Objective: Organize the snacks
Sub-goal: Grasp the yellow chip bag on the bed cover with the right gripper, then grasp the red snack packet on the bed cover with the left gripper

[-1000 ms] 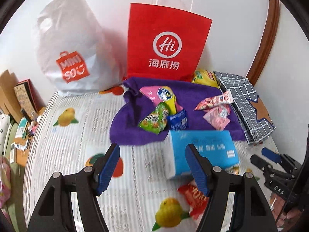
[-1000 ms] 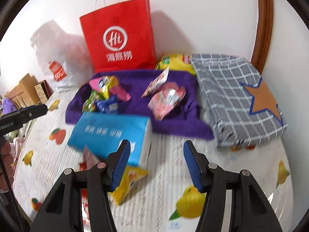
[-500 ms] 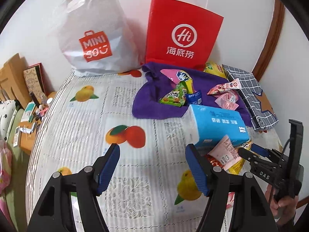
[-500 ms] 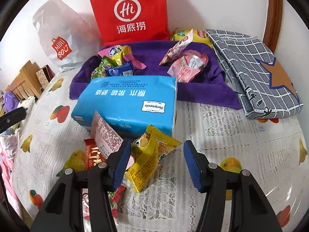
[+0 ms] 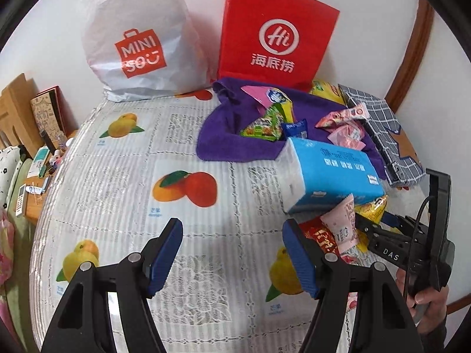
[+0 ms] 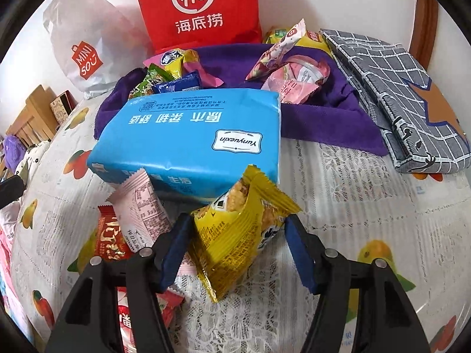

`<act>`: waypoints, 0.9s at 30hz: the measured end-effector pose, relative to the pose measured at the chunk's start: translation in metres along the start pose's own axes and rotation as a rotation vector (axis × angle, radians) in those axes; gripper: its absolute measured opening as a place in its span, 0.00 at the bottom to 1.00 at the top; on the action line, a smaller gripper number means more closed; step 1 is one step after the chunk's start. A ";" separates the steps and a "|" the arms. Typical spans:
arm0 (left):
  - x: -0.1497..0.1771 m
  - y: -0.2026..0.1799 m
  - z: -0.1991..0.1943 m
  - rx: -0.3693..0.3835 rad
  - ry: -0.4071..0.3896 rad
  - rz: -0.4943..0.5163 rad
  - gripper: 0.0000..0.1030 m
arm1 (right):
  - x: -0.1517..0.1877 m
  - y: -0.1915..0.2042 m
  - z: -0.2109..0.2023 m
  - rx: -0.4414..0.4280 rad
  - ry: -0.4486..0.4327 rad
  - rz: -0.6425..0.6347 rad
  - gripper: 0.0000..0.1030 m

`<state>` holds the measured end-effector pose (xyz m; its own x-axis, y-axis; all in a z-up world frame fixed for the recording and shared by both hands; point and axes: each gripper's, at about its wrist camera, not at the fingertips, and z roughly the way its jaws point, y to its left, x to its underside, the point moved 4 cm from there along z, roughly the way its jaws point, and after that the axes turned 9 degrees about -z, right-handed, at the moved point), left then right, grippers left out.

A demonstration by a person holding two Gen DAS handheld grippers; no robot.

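A yellow snack packet (image 6: pixel 235 235) stands crumpled on the fruit-print tablecloth (image 6: pixel 338 206), against a blue tissue pack (image 6: pixel 191 138). My right gripper (image 6: pixel 238 220) straddles the packet, jaws opening, the packet between the pads without a firm squeeze. A pink packet (image 6: pixel 144 206) and a red packet (image 6: pixel 109 241) lie just left of it. More snacks sit on a purple towel (image 6: pixel 323 117) behind the tissue pack. My left gripper (image 5: pixel 232 229) hovers open over bare tablecloth (image 5: pixel 117 176), nothing between its fingers, left of the pink packet (image 5: pixel 343 223).
A red paper bag (image 5: pixel 273 35) and a white plastic shopping bag (image 5: pixel 135 44) stand against the back wall. A folded grey checked cloth (image 6: pixel 397 88) lies at the right. Past the table's left edge is a cluttered shelf (image 5: pixel 38 164). A hand (image 5: pixel 424 294) holds the right gripper.
Both grippers have come down toward the table. The right one has closed in on the yellow packet, which now sits between its jaws, and the jaws have widened a little. The left shifted leftward.
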<state>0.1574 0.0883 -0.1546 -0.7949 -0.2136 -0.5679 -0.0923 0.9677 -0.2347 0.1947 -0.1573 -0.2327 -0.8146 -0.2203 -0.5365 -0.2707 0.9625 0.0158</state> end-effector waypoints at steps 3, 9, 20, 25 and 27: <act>0.005 -0.007 0.005 0.001 0.014 0.013 0.67 | 0.004 -0.003 -0.004 -0.022 -0.017 -0.006 0.57; 0.020 -0.031 0.022 0.027 0.059 0.044 0.67 | 0.016 -0.021 -0.026 -0.001 -0.039 0.007 0.56; 0.038 -0.072 0.059 0.092 0.170 0.037 0.67 | 0.046 -0.044 -0.049 0.103 -0.046 -0.062 0.56; 0.043 -0.084 0.076 0.074 0.200 0.035 0.67 | 0.051 -0.040 -0.045 0.118 -0.038 -0.094 0.56; 0.044 -0.086 0.077 0.082 0.190 0.041 0.67 | 0.052 -0.039 -0.044 0.118 -0.038 -0.099 0.56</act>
<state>0.1764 -0.0153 -0.2204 -0.8967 -0.1372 -0.4208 -0.0142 0.9592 -0.2825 0.1397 -0.2133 -0.2242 -0.7666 -0.3110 -0.5618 -0.2845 0.9488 -0.1370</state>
